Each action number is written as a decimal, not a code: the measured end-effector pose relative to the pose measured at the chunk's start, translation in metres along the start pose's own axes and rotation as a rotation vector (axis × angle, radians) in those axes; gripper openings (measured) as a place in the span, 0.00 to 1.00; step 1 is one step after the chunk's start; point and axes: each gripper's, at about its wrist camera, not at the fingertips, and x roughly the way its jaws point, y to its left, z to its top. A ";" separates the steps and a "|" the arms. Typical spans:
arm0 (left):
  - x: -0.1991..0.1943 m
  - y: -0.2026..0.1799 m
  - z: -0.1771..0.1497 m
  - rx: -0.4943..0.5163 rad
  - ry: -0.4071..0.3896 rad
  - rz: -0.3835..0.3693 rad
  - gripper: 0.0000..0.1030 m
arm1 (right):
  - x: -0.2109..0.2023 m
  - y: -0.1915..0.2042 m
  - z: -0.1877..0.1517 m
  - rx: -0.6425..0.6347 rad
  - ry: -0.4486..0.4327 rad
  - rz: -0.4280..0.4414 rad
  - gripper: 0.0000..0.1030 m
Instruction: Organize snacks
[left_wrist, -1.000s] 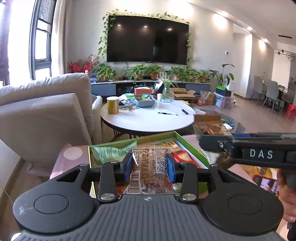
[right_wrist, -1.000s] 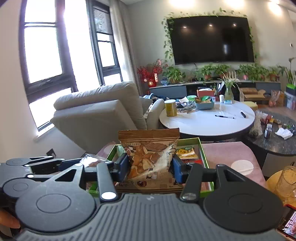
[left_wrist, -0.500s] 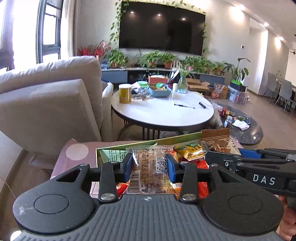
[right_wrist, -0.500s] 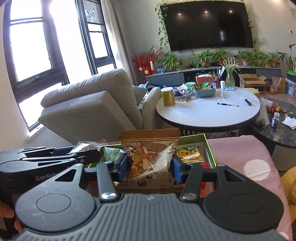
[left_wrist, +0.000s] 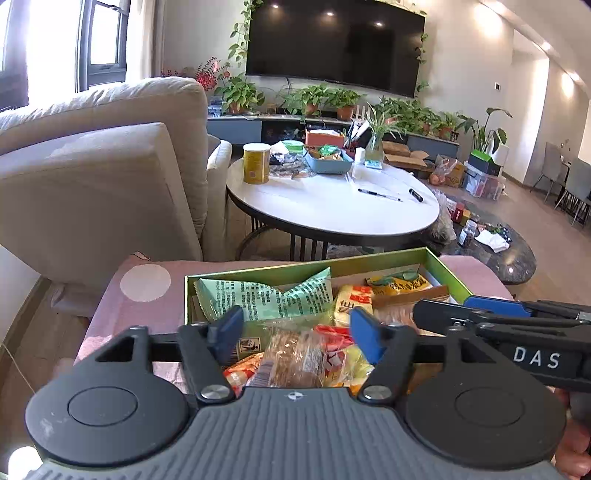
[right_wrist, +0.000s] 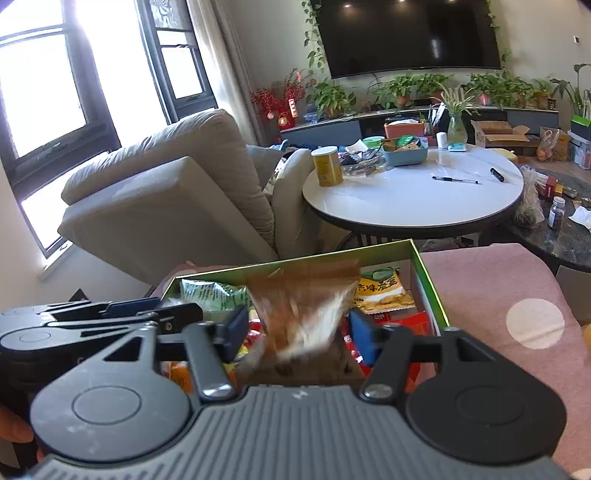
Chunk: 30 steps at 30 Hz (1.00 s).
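A green box (left_wrist: 306, 267) full of snack packets sits on a pink dotted cloth; it also shows in the right wrist view (right_wrist: 428, 280). My left gripper (left_wrist: 297, 332) is open above it, and the clear packet of brown biscuits (left_wrist: 295, 360) lies loose in the box below the jaws. My right gripper (right_wrist: 299, 330) is open too, and the brown cracker bag (right_wrist: 303, 310) is blurred between its fingers, falling into the box. A pale green packet (left_wrist: 266, 297) and a yellow packet (right_wrist: 380, 293) lie at the box's far end.
A beige sofa (left_wrist: 99, 177) stands to the left. A white round table (left_wrist: 332, 206) with a yellow can (left_wrist: 256, 163), pens and a blue tub stands beyond the box. A dark low table (right_wrist: 569, 236) with bottles is at the right.
Both grippers opened over the box. The left let go of the clear biscuit packet, which now lies in the box. The right let go of the cracker bag, which is dropping.
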 end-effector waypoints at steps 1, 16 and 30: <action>-0.001 0.000 0.001 0.001 -0.004 -0.006 0.62 | -0.002 -0.001 0.001 0.007 -0.004 -0.001 0.72; -0.025 -0.007 -0.003 0.018 -0.043 0.014 0.76 | -0.021 0.001 0.004 0.012 -0.035 -0.022 0.72; -0.083 -0.021 -0.029 0.030 -0.125 0.111 0.99 | -0.066 0.012 -0.013 -0.027 -0.066 -0.033 0.72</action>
